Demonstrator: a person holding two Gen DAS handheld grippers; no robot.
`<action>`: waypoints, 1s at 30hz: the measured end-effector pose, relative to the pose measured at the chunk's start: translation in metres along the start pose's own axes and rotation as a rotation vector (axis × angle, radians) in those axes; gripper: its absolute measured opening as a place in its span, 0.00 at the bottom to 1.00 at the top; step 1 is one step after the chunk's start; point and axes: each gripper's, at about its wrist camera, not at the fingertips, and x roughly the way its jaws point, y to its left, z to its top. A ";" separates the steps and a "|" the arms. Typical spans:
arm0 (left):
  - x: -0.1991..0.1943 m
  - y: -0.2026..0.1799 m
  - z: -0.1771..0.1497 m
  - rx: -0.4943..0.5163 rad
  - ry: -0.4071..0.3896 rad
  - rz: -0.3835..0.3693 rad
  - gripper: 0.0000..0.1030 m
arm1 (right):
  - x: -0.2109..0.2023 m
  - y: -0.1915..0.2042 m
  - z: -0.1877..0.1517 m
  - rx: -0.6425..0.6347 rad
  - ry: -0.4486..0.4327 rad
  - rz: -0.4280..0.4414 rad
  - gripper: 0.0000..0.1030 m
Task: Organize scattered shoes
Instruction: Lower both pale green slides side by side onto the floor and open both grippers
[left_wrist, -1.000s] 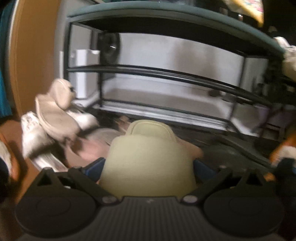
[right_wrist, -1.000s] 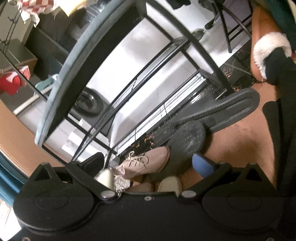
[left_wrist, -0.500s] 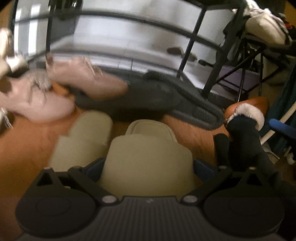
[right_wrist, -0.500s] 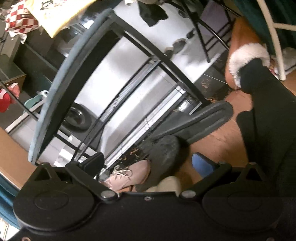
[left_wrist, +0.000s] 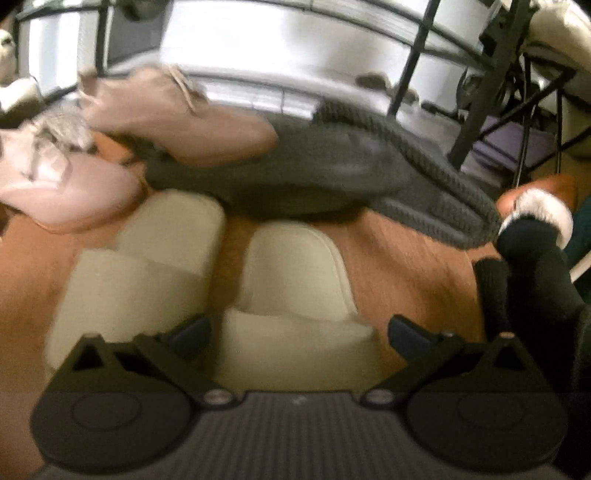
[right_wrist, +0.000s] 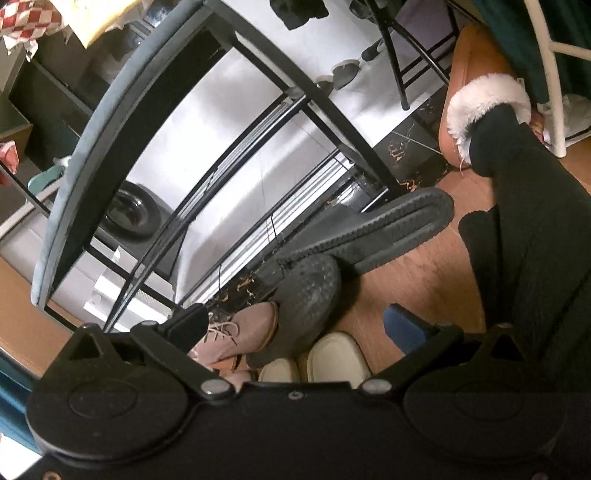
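A cream slipper (left_wrist: 295, 266) lies flat on the wooden floor beside its mate (left_wrist: 147, 266), toes toward the rack. My left gripper (left_wrist: 299, 332) straddles its strap, open, with a thin gap showing at the right finger. Both cream slippers (right_wrist: 332, 358) also show at the bottom of the right wrist view. My right gripper (right_wrist: 295, 325) hangs open above the floor with nothing between its fingers. Two pink lace-up shoes (left_wrist: 177, 114) and two dark grey slippers (left_wrist: 314, 173) lie jumbled in front of the black metal shoe rack (right_wrist: 295, 92).
A person's leg in black (right_wrist: 535, 221) with a brown, white fur-lined slipper (right_wrist: 484, 96) stands on the right. Rack legs (left_wrist: 417, 55) and a chair base rise behind the grey slippers. Bare wooden floor (left_wrist: 406, 266) lies right of the cream slipper.
The left gripper swung from facing the rack down to the floor. The cream slipper it carried now rests beside its mate and looks smaller between the fingers. The right gripper drifted slightly.
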 end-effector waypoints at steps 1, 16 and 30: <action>-0.011 0.001 0.002 0.021 -0.031 0.008 0.99 | 0.000 0.001 -0.001 -0.002 -0.001 0.001 1.00; -0.170 0.096 0.057 0.099 -0.387 0.204 0.99 | 0.039 0.052 -0.134 -0.380 0.082 -0.269 1.00; -0.180 0.141 0.046 -0.073 -0.393 0.268 0.99 | 0.088 0.069 -0.230 -0.613 0.178 -0.233 1.00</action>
